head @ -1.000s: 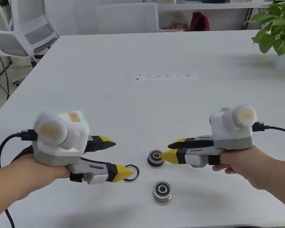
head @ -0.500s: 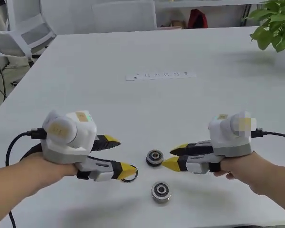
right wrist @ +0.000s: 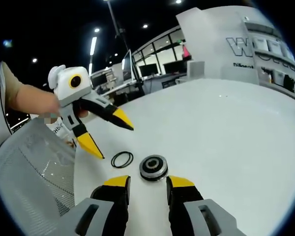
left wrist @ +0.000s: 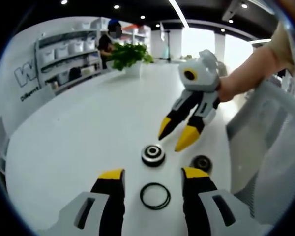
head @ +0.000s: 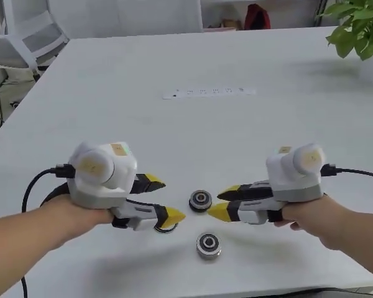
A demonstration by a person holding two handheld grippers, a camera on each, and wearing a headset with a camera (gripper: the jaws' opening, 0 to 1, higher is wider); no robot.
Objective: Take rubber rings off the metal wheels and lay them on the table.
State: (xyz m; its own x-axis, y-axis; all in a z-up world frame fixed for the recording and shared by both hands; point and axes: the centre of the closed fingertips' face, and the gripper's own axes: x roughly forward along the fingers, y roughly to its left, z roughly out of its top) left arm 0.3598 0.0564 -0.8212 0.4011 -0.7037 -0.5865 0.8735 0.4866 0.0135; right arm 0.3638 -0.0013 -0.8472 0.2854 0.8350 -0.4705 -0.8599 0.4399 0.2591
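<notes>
A white table (head: 236, 62) runs across my head view from the near edge to the far end, where a white chair (head: 25, 37) stands off its left corner and a leafy green plant (head: 357, 31) leans in at the right. Low over the near end I hold both tools, tips turned in toward each other. The left gripper (head: 169, 200) has its yellow-tipped jaws spread wide, holding nothing. The right gripper (head: 216, 203) has its jaws parted by a narrower gap, also holding nothing. A white power strip (head: 208, 92) lies flat, well beyond them toward the middle of the table.

Between the two sets of tips sits one metal wheel (head: 201, 200), resting on its side with its dark outer band showing. In the right gripper view this wheel (right wrist: 153, 167) lies just ahead of the right gripper's (right wrist: 148, 182) own jaws, not touching them. A second metal wheel (head: 209, 244) lies on its side nearer me, apart from the first (whether it carries a band I cannot tell).

One black rubber ring (head: 165, 227) lies flat on the table, half hidden beneath the left gripper's lower jaw in the head view. The left gripper view shows it plainly: the ring (left wrist: 155, 195) rests on the tabletop in the gap between the left gripper's (left wrist: 153, 174) open jaws, touched by neither.
</notes>
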